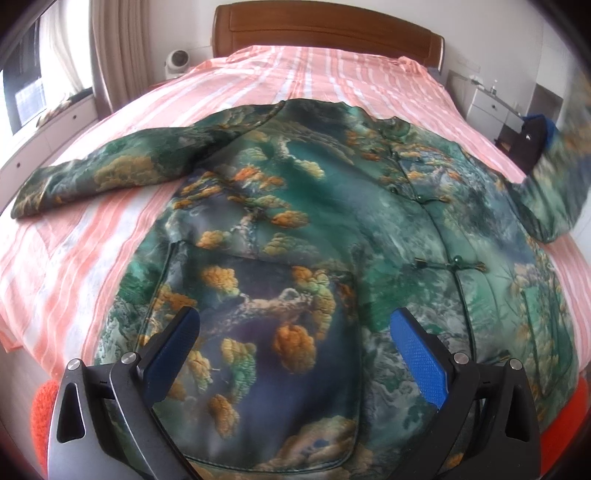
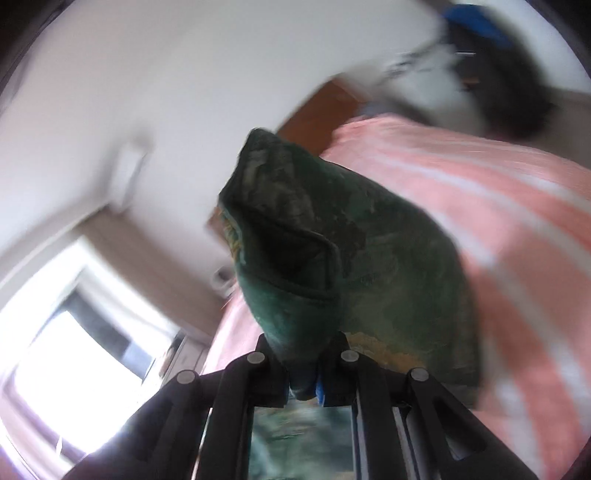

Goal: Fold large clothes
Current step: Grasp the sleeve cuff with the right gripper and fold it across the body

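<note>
A large green jacket (image 1: pixel 317 221) with an orange and blue landscape print lies face up on the bed, its knot buttons down the right of centre. Its left sleeve (image 1: pixel 99 181) lies flat, stretched out to the left. My left gripper (image 1: pixel 291 332) is open and empty, hovering over the jacket's lower front. My right gripper (image 1: pixel 535 136) is seen blurred at the far right, lifting the right sleeve (image 1: pixel 546 195) off the bed. In the right wrist view the right gripper (image 2: pixel 303 354) is shut on the sleeve's cuff (image 2: pixel 295 258), which bulges up above the jaws.
The bed (image 1: pixel 295 74) has a pink and white striped sheet and a wooden headboard (image 1: pixel 325 26). A white nightstand (image 1: pixel 491 103) stands at the right, a window and low cabinet (image 1: pixel 48 122) at the left. Something orange (image 1: pixel 40 410) shows below the bed's near edge.
</note>
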Available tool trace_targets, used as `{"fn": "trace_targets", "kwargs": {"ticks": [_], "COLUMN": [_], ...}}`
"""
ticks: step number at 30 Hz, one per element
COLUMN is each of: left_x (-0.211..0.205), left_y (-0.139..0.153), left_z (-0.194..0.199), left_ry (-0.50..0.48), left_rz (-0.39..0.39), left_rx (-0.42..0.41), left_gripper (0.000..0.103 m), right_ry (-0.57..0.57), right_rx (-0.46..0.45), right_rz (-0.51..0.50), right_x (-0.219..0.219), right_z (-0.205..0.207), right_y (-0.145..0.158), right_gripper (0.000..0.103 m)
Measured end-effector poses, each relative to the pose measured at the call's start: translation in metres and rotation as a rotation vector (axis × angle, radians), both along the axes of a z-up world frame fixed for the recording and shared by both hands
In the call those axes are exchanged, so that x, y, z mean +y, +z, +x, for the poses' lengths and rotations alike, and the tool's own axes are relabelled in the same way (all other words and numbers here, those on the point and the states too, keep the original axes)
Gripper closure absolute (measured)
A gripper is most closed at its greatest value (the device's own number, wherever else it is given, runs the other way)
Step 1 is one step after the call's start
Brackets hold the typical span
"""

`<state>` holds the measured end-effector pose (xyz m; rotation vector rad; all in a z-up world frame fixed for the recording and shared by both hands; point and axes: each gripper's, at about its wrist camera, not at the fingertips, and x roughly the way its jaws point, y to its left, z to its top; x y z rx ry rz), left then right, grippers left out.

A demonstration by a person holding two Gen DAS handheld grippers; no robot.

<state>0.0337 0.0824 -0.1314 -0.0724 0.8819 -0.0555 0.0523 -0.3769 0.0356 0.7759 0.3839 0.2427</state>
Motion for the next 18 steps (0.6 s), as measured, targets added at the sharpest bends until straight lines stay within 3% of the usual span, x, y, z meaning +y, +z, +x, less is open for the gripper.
{"fn": "trace_targets", "kwargs": {"ticks": [2,4,7,9,12,13,15,18], "left_x": [0.009,0.017,0.028,0.032,0.032,0.031,0.031,0.031], "left_y": [0.002,0.003,0.003,0.001,-0.002,-0.004,-0.006,-0.008], "left_z": [-0.002,-0.004,-0.006,-0.008,-0.007,-0.007,-0.007,-0.005], "left_ry": [0.022,0.04,0.064,0.072,0.065,0.06,0.056,0.048], "left_rz": [-0.012,-0.022,-0.028,-0.027,-0.009,0.0,0.013,0.007], "left_rx": [-0.009,-0.01,-0.012,-0.012,-0.006,-0.006,-0.007,-0.005], "left_gripper": [0.0,0.0,0.0,0.0,0.0,0.0,0.0,0.0], "right_ry": [0.124,0.209,0.24,0.254,0.336,0.354,0.378,0.383], "right_rx": [-0.017,0.003,0.06,0.128,0.31,0.368,0.394,0.274], "right_rz": [-0.037,-0.095,-0.195,-0.247,-0.275,-0.276,-0.257,-0.215], "right_x": [0.066,0.131,0.192,0.221,0.238,0.242,0.23,0.198], "right_z": [0.038,0.078,0.118,0.143,0.163,0.161,0.149,0.111], "right_y": [0.012,0.005,-0.026,-0.062,-0.121,-0.138,-0.145,-0.12], "right_gripper": [0.092,0.092,0.09,0.081,0.034,0.03,0.03,0.029]}}
